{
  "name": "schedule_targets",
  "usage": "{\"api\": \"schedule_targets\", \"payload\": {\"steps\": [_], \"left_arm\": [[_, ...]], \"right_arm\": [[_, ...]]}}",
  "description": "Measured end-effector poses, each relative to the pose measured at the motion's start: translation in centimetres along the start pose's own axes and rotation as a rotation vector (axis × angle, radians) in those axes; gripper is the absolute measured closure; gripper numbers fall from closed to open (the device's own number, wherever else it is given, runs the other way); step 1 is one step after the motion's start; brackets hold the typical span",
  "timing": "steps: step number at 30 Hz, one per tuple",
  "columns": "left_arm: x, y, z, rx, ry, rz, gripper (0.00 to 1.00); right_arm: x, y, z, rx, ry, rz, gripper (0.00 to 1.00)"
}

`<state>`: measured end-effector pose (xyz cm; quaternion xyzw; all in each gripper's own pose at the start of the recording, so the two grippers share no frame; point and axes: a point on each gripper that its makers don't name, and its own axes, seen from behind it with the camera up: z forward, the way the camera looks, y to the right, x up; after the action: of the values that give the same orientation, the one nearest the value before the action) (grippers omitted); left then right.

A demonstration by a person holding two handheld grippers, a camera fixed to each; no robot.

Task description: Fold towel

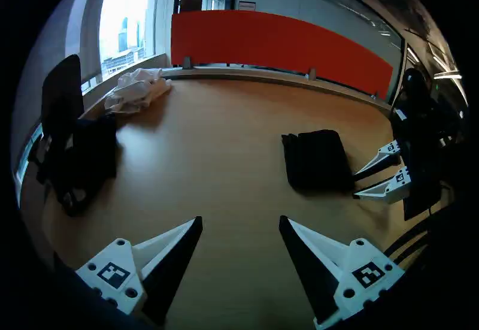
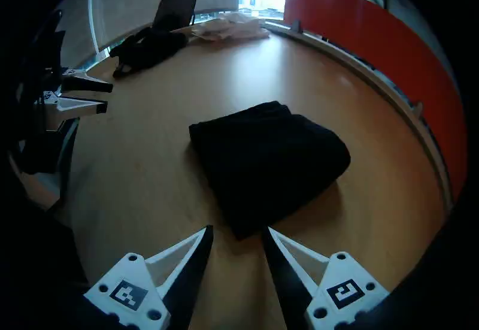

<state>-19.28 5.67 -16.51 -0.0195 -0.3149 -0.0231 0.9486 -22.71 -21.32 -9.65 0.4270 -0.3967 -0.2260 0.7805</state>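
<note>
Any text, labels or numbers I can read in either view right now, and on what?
No readable words or numbers.
Markers on left tool and right tool: black-and-white square codes, no text.
The small wall sign above the red partition: too blurred to read.

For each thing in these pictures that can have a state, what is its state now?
Black towel: folded into a compact stack, lying flat on the table.
White cloth: crumpled in a heap near the table's far edge.
Dark bundle: slumped, unfolded.
Left gripper: fingers open, holding nothing.
Right gripper: fingers open, holding nothing.
</note>
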Motion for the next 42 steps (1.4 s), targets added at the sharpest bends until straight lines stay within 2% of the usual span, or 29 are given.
{"api": "schedule_targets", "payload": {"steps": [9,13,23,32,42], "left_arm": [[-0.1,0.2,0.1,-0.004,-0.004,0.003,0.05],[0.0,0.3,0.1,-0.005,-0.003,0.002,0.05],[0.0,0.3,0.1,-0.008,-0.003,0.004,0.05],[-0.1,0.4,0.2,-0.012,-0.004,0.002,0.05],[0.3,0.7,0.5,-0.023,0.006,-0.001,0.05]], "right_arm": [[-0.6,0.2,0.3,-0.015,-0.007,0.028,0.4],[-0.6,0.5,0.6,-0.029,-0.006,0.041,0.5],[-0.5,1.1,0.9,-0.049,0.001,0.079,0.86],[-0.1,1.4,0.3,-0.058,0.009,0.08,0.94],[2.9,2.8,-1.0,-0.079,0.044,0.066,0.94]]}}
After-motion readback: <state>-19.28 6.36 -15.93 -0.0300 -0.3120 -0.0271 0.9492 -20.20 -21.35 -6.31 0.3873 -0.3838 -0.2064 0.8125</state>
